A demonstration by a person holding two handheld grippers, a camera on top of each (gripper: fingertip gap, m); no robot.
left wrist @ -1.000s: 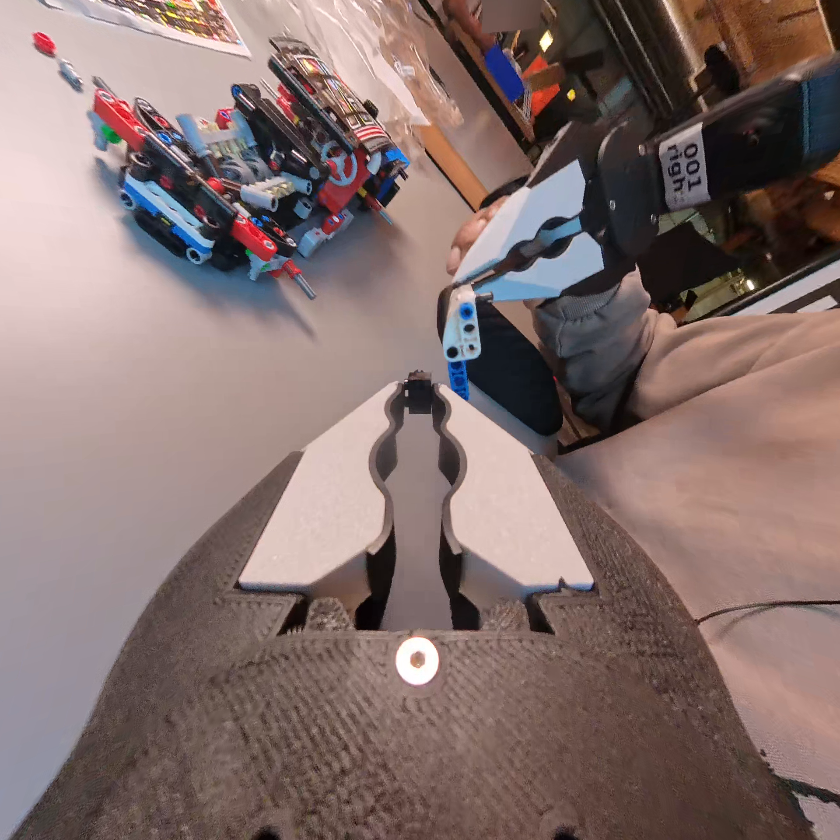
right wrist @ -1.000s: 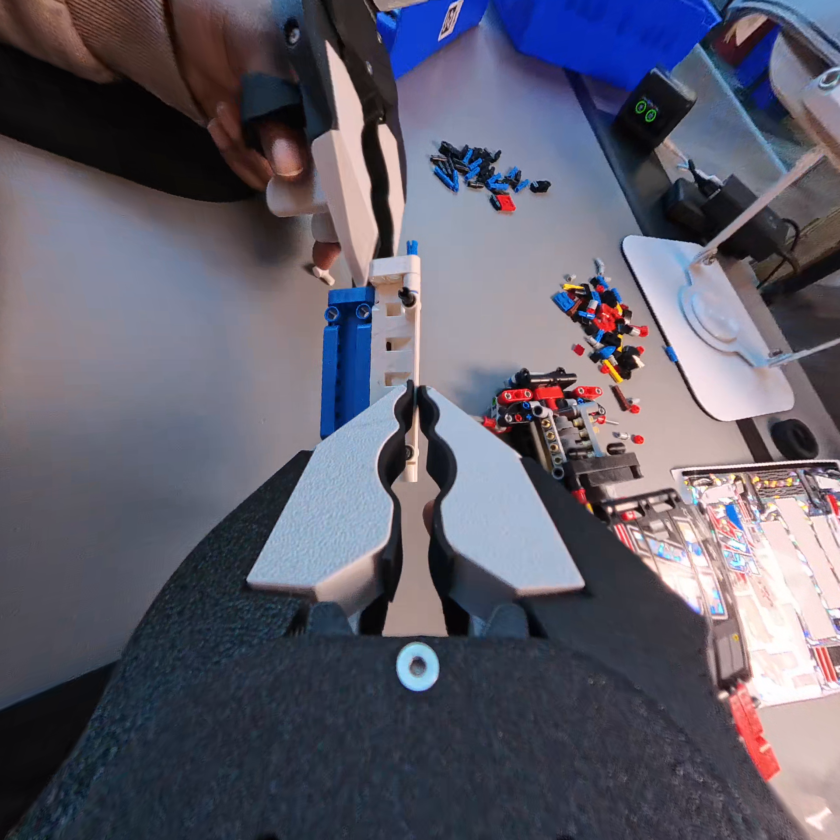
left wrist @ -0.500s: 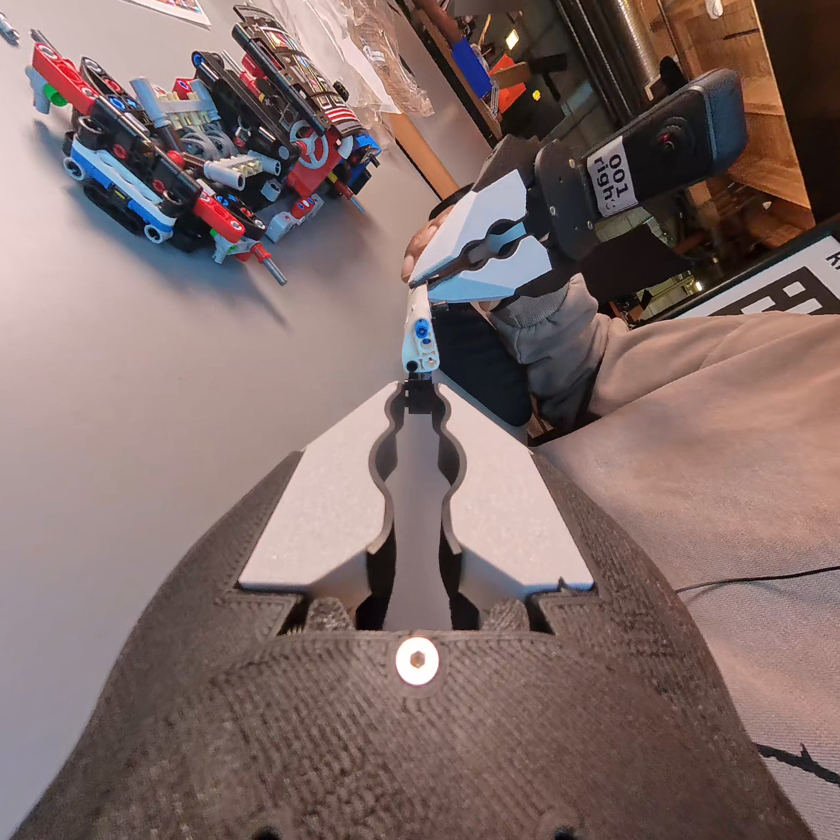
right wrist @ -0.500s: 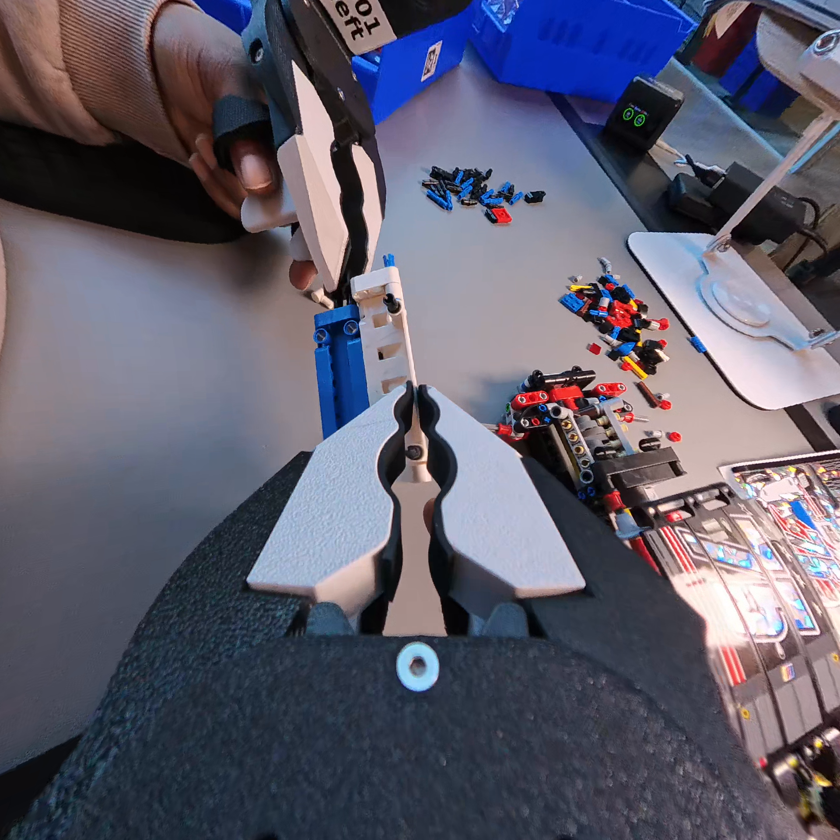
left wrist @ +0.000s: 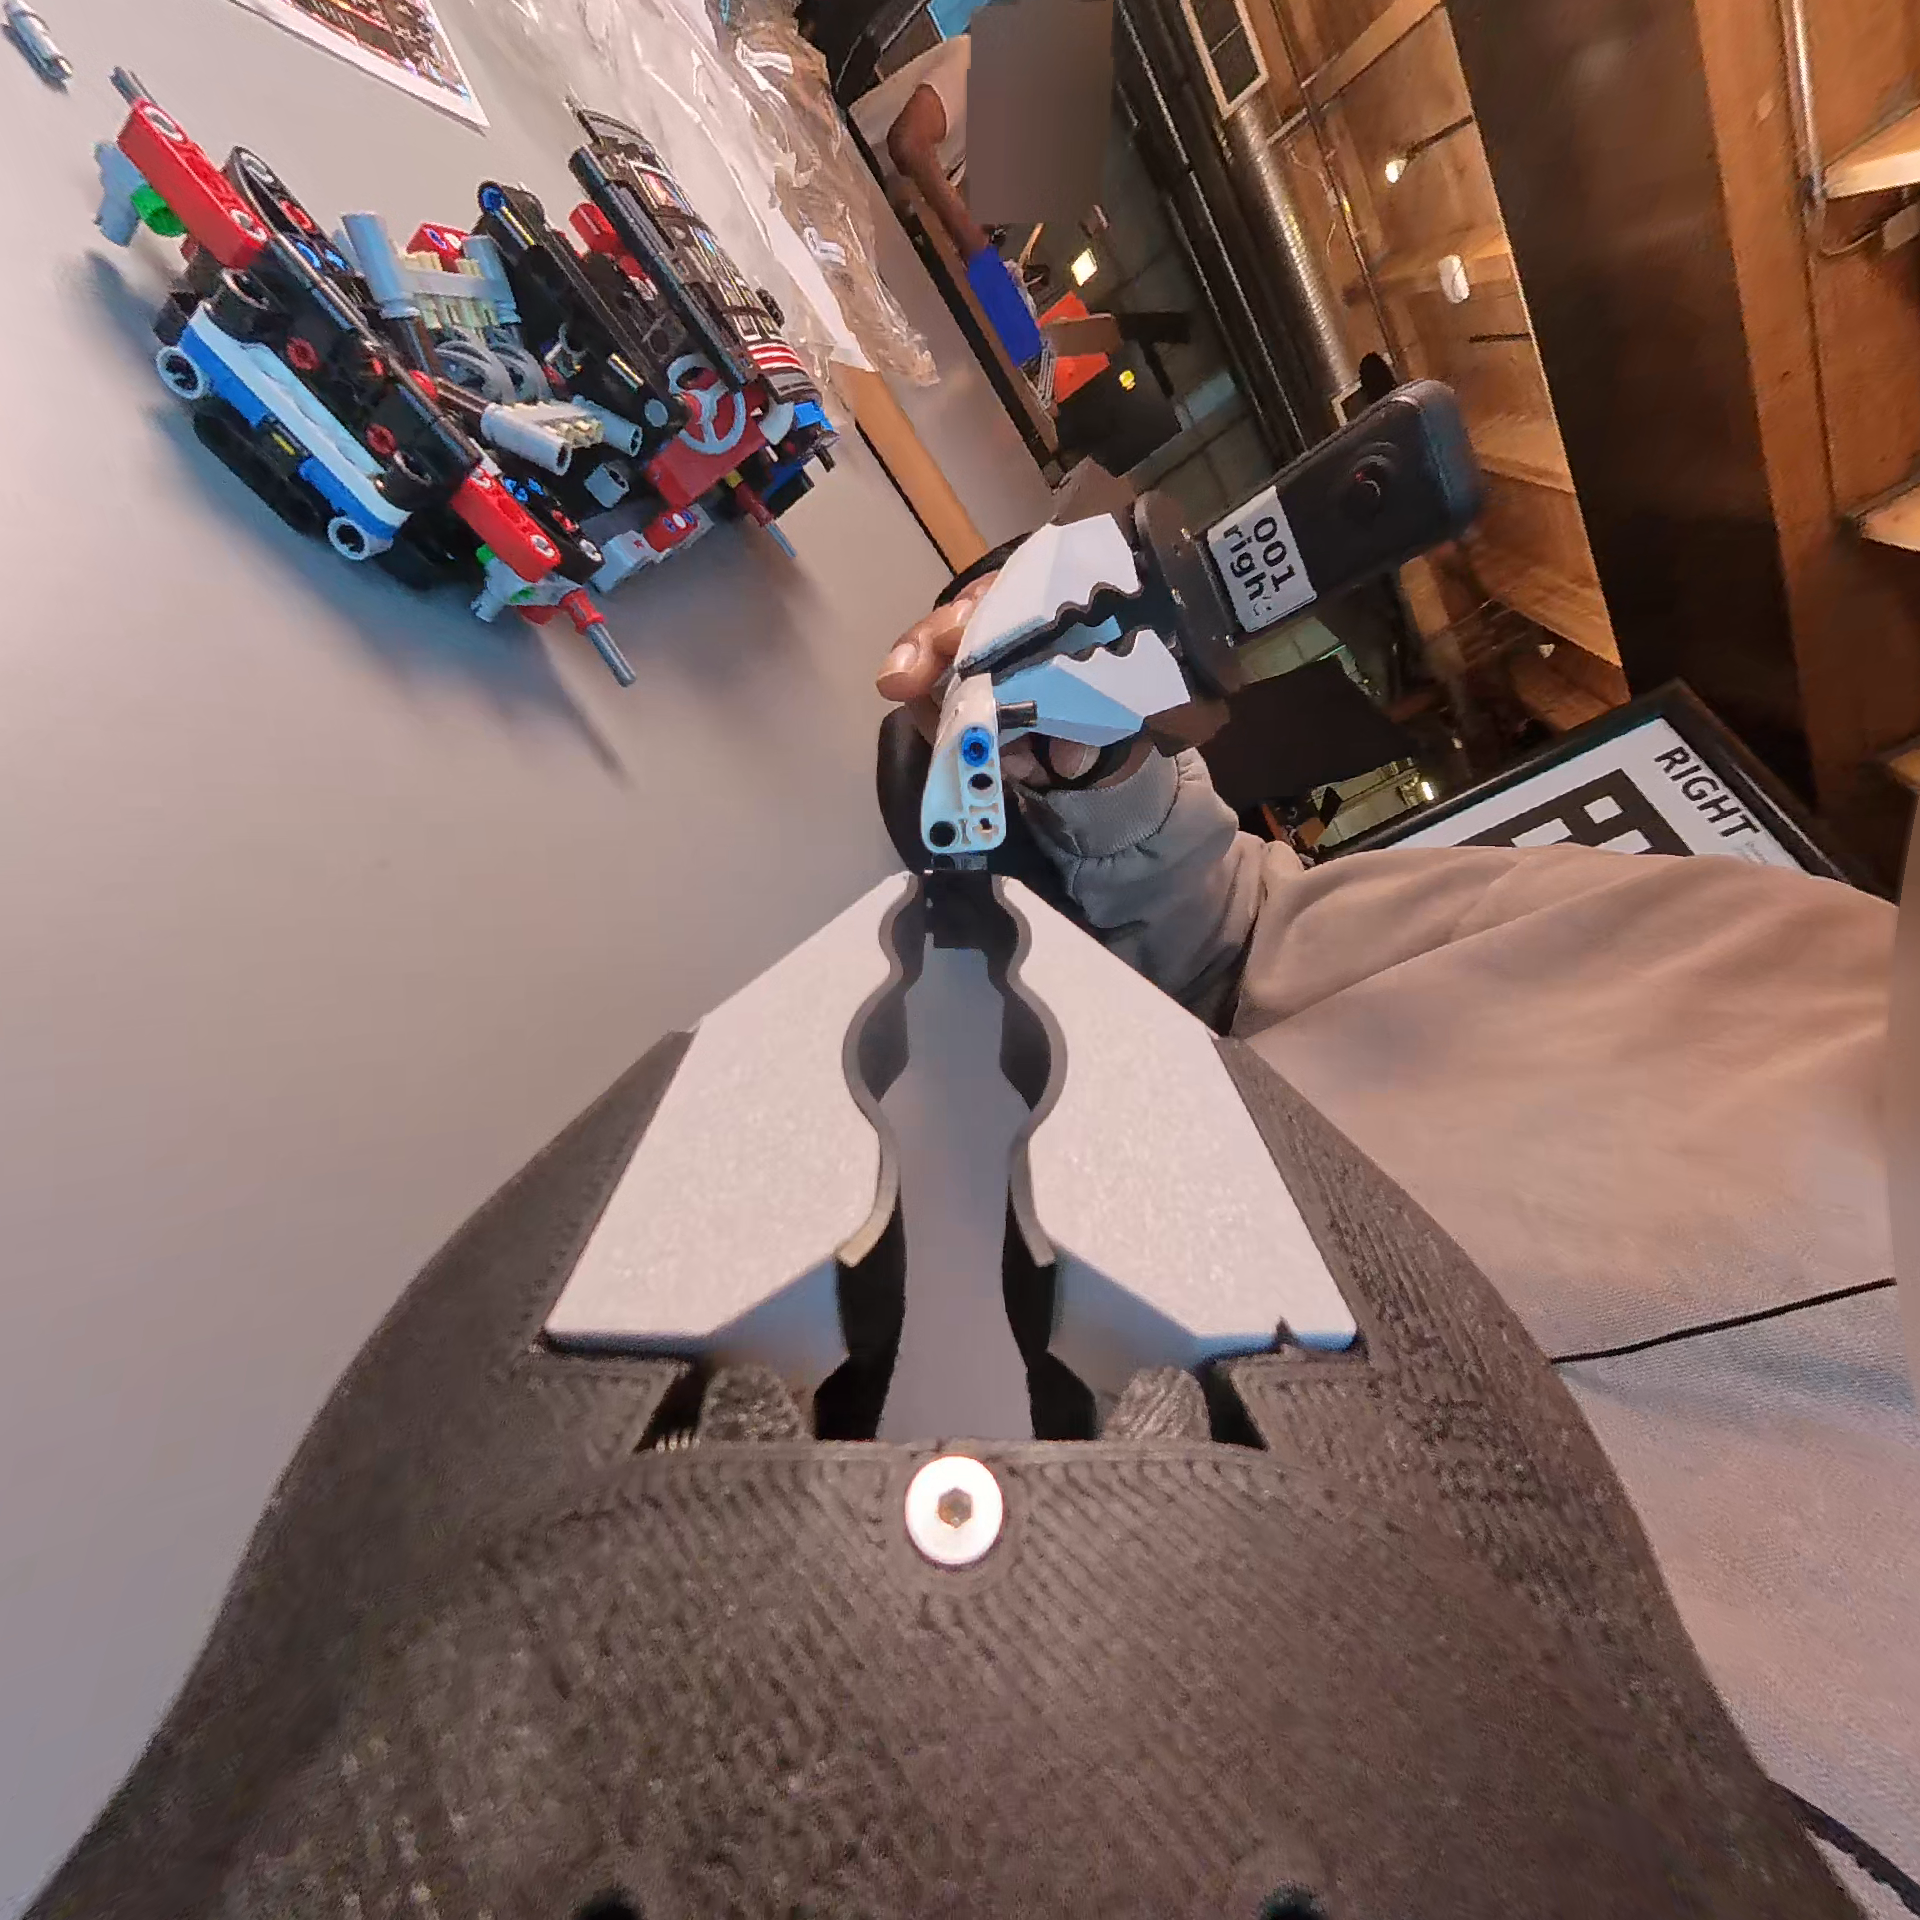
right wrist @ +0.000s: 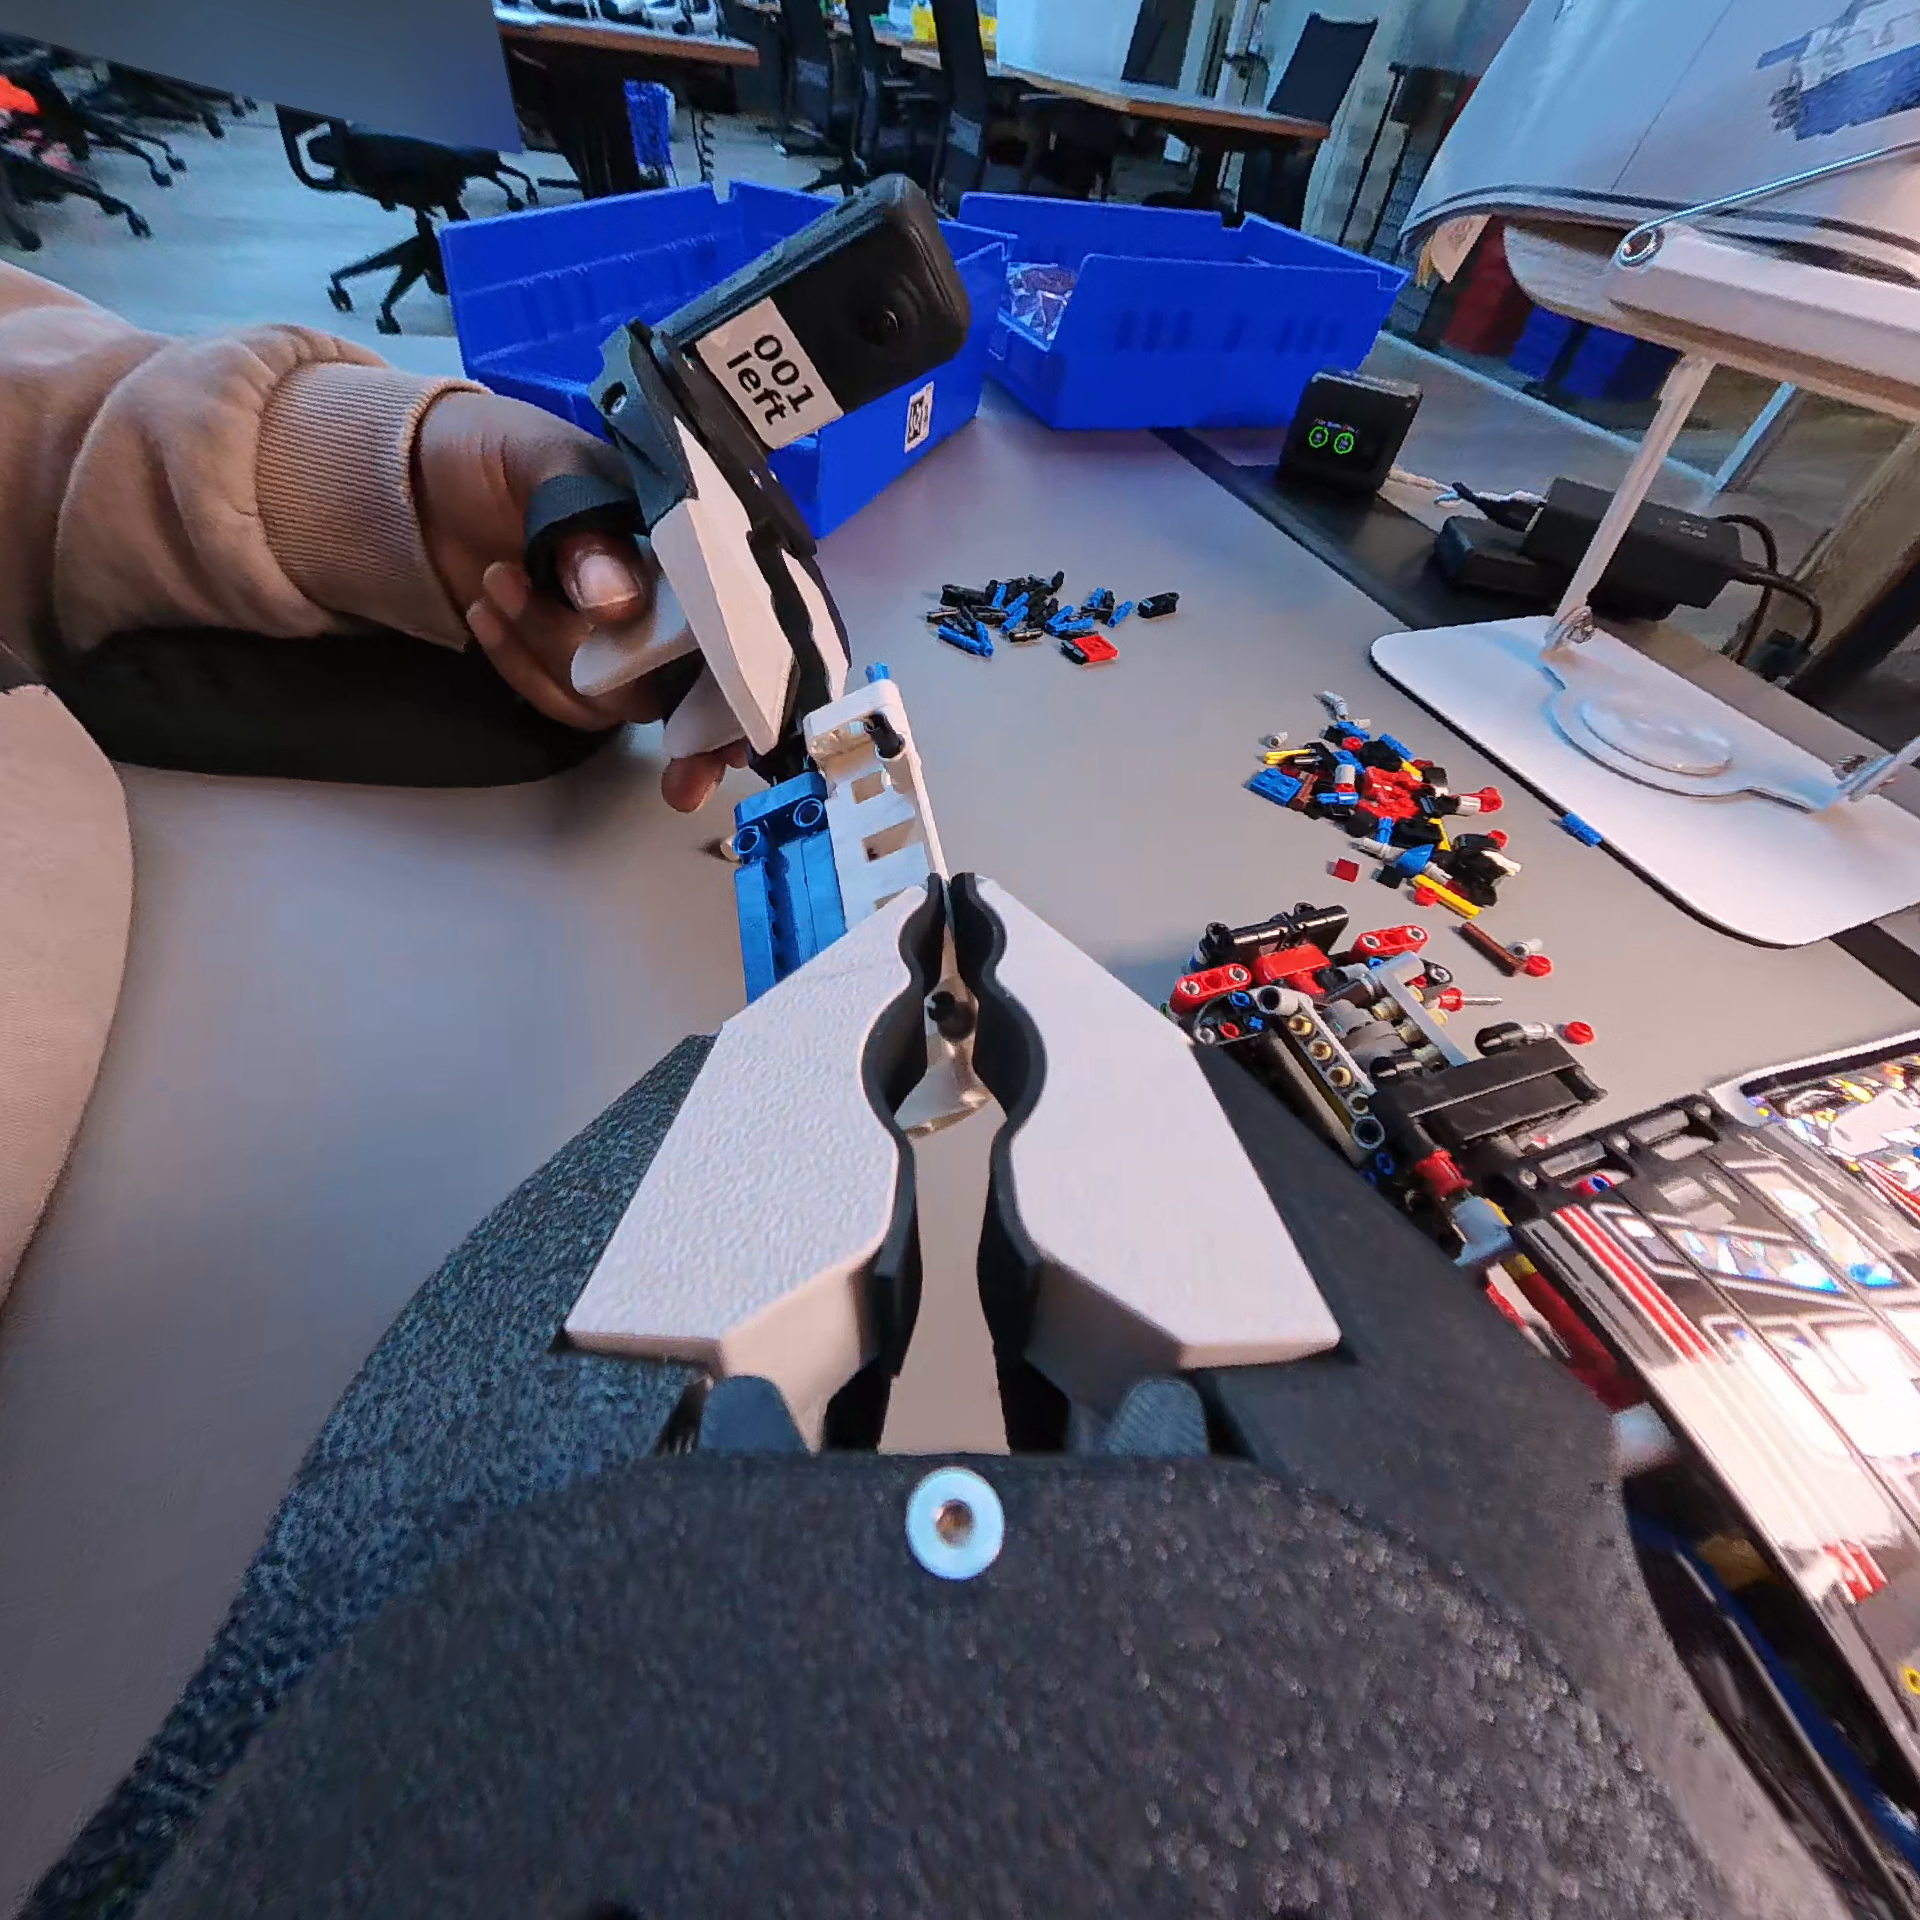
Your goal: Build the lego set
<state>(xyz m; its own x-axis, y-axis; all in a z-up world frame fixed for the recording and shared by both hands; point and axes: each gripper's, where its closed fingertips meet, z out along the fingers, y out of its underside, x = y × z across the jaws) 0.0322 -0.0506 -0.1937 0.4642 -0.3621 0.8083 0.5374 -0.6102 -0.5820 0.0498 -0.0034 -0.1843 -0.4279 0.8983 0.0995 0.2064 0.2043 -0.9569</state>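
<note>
Right claw (right wrist: pixel 951 894) clamped shut; left claw (left wrist: pixel 961 899) pinched shut, tips meeting.

My grey table (right wrist: pixel 1143 582) stood before black office chairs (right wrist: pixel 405 187) and long desks (right wrist: pixel 1174 109); wooden shelving (left wrist: pixel 1766 312) glowed warm.

- Left wrist view looks along its fingers (left wrist: pixel 774 1143), rolled sideways, close over the bench (left wrist: pixel 260 935).
- Right wrist view faces back, low across it.
- Both share the white-and-blue piece (left wrist: pixel 964 774) (right wrist: pixel 868 821).
</note>
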